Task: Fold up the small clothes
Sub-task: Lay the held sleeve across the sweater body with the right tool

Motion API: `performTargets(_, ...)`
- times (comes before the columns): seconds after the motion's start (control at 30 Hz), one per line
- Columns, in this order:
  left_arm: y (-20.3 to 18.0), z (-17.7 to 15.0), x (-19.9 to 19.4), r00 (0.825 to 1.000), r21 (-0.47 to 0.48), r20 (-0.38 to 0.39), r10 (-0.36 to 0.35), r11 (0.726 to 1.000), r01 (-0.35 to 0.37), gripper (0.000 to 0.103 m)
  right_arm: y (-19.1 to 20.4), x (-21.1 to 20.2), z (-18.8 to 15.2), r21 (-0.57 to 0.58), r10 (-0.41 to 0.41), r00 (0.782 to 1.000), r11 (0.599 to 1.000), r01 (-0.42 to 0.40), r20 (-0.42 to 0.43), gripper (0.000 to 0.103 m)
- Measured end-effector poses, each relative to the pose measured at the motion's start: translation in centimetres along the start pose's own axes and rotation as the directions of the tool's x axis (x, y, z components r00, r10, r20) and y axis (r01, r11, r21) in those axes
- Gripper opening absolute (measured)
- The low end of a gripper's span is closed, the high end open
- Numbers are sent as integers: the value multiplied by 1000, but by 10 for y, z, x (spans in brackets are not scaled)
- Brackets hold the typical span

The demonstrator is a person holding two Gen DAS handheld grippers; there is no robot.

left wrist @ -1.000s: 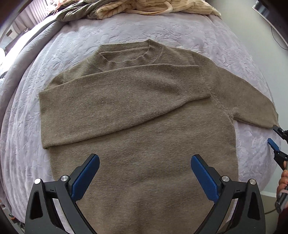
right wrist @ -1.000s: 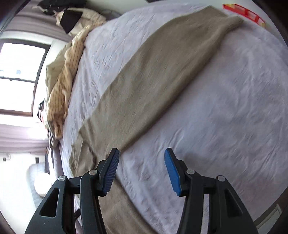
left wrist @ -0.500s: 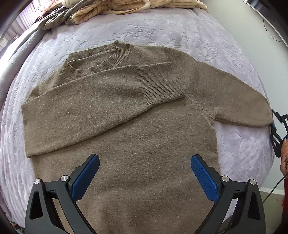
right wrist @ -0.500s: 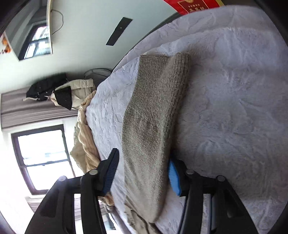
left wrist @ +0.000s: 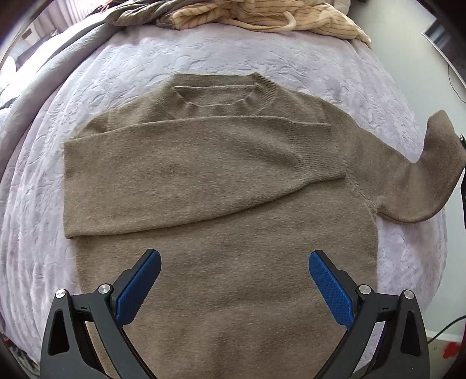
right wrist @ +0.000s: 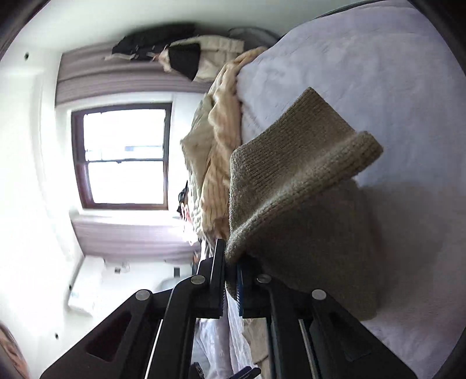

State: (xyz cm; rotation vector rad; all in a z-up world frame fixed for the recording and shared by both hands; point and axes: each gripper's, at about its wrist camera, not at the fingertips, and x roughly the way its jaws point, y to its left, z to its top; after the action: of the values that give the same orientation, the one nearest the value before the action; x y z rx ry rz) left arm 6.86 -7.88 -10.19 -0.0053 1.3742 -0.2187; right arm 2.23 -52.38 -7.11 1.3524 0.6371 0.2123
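A brown knitted sweater (left wrist: 221,233) lies flat, front up, on the lilac quilted bed (left wrist: 122,67), its ribbed collar (left wrist: 224,90) at the far end from the left wrist camera. One sleeve (left wrist: 201,172) is already folded across the chest just below the collar, its ribbed cuff (left wrist: 317,151) lying near the opposite shoulder seam.

The other sleeve (left wrist: 413,175) runs out past the sweater's body toward the bed's edge, and its end is raised off the quilt, curling upward. In the right wrist view the right tongs (right wrist: 230,280) are clamped together on that sleeve's edge — the knit (right wrist: 291,186) bunches out from between the closed pads and drapes over them, the ribbed cuff standing clear of the bed and throwing a shadow on the quilt beneath.

The left tongs (left wrist: 234,285) hover above the sweater's lower body with their blue pads (left wrist: 137,287) wide apart, nothing between them; whether they touch the fabric cannot be told.

Beyond the collar, at the head of the bed, sits a heap of other clothes — a cream striped garment (left wrist: 279,17) beside a grey-green one (left wrist: 137,14). The right wrist view, turned on its side, also shows a window (right wrist: 125,157) behind that heap.
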Motion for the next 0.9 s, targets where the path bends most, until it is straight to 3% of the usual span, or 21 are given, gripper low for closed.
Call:
performTargets(0.1,29,-4,-2,1000,-56,6,17,998,-17,102,33,68,-29,-136,-40,988,991,20,-151,6)
performTargets(0.2,61,-11,-4,1000,-134,1,20,991,-20,102,51,138,-74,-262,-132,945,964,51,-301,6)
performTargets(0.3,88,-21,-6,999,-199,3,32,980,-31,102,46,205,-126,-356,-246,874,930,92,-418,7)
performTargets(0.33,97,-24,-7,999,-218,3,36,975,-35,102,38,227,-145,-384,-297,842,916,118,-450,7)
performTargets(0.5,130,-40,-7,999,-280,-5,44,959,-44,102,-15,288,-184,-449,-524,694,837,312,-495,10)
performTargets(0.53,136,-43,-7,999,-292,-6,41,955,-41,102,-20,291,-184,-445,-548,679,826,347,-489,12)
performTargets(0.6,147,-49,-8,999,-313,-4,37,949,-37,102,-21,285,-178,-397,-528,706,842,365,-472,20)
performTargets(0.63,152,-52,-7,999,-321,-5,37,946,-37,102,-18,282,-172,-374,-517,729,850,372,-449,33)
performTargets(0.7,161,-56,-6,999,-332,-9,34,943,-35,102,-8,273,-163,-342,-484,772,868,361,-413,36)
performTargets(0.73,165,-58,-6,999,-336,-11,33,941,-35,102,-4,276,-158,-335,-481,781,869,365,-398,33)
performTargets(0.77,172,-60,-9,999,-338,-9,34,941,-35,102,2,283,-155,-353,-488,783,862,364,-385,18)
performTargets(0.8,174,-61,-10,999,-340,-7,35,940,-36,102,14,288,-161,-398,-503,776,846,354,-381,11)
performTargets(0.9,182,-61,-14,999,-349,8,35,937,-30,102,45,307,-202,-597,-558,729,760,257,-396,9)
